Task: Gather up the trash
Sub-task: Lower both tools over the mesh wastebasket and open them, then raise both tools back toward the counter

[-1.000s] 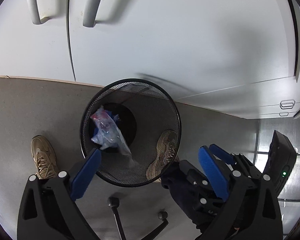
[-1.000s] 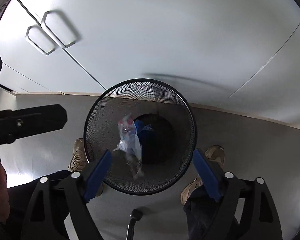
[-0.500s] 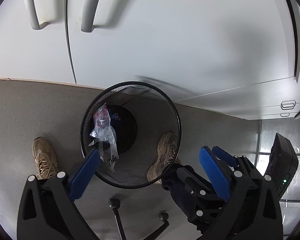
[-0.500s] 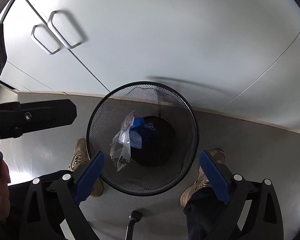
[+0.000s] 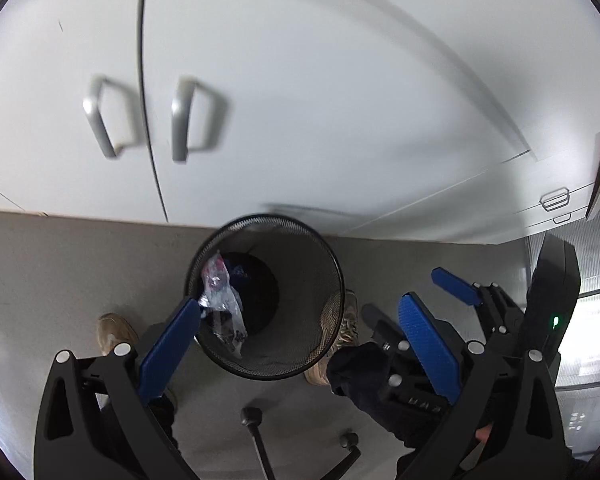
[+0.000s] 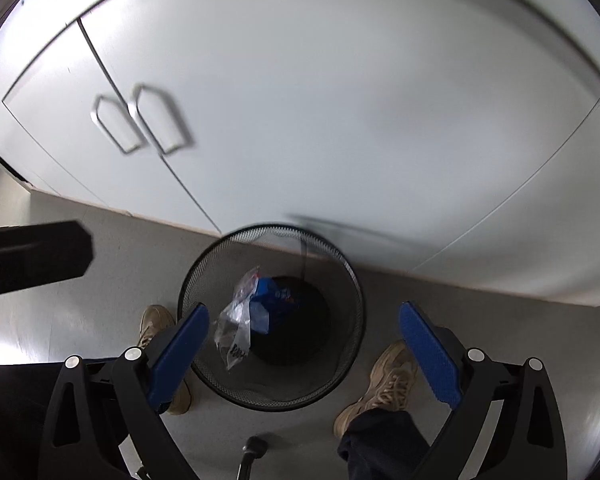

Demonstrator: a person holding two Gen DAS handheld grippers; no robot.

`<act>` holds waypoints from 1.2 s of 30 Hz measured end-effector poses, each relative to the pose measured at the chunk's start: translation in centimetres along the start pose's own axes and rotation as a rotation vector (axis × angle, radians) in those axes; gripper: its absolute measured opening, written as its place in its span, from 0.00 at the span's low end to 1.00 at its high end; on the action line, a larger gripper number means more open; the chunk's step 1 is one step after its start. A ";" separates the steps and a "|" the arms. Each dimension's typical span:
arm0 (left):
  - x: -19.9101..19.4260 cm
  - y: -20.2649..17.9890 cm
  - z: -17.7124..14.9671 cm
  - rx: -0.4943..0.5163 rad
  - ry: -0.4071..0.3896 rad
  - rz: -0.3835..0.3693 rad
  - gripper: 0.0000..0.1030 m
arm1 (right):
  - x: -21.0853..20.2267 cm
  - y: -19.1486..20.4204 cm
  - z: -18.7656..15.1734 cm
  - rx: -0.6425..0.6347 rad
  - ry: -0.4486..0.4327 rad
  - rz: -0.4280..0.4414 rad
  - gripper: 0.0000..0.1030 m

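A black wire-mesh waste bin (image 5: 324, 276) stands on the grey floor below both grippers; it also shows in the right wrist view (image 6: 352, 292). Inside it lie a clear plastic bag (image 5: 220, 300) and a blue wrapper (image 6: 274, 294); the bag shows in the right wrist view too (image 6: 236, 328). My left gripper (image 5: 296, 324) is open and empty above the bin. My right gripper (image 6: 304, 328) is open and empty above the bin, and it appears at the right of the left wrist view (image 5: 456, 284).
White cabinet doors with metal handles (image 5: 180, 120) stand right behind the bin. The person's tan shoes (image 6: 384, 380) flank the bin on the floor. A black chair base with castors (image 5: 256, 420) lies at the near edge.
Both grippers have risen and tilted up, so the bin looks smaller and the cabinet handles sit lower in view. The clear bag has settled inside the bin.
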State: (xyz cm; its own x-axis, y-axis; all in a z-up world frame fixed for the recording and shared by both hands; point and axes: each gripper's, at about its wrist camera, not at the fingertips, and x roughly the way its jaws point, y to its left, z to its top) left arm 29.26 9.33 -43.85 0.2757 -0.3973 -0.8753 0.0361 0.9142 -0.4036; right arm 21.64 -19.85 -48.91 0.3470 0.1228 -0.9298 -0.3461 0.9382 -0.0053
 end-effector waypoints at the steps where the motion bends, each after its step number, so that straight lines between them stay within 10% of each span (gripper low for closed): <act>1: -1.3 -0.4 0.1 0.011 -0.017 0.003 0.96 | -1.0 0.0 0.4 -0.006 -0.019 -0.003 0.94; 22: -24.1 -11.9 4.0 0.364 -0.399 0.013 0.96 | -23.8 -2.5 7.8 -0.109 -0.421 0.094 0.94; 36: -30.7 -16.8 14.2 0.510 -0.577 0.036 0.96 | -33.2 -6.1 14.6 -0.142 -0.677 0.049 0.94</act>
State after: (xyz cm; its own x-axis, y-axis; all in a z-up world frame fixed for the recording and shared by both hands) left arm 33.80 7.33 -6.44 0.7371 -0.3902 -0.5518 0.4175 0.9050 -0.0823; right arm 24.98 -24.93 -12.68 0.7800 0.3819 -0.4958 -0.4695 0.8809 -0.0602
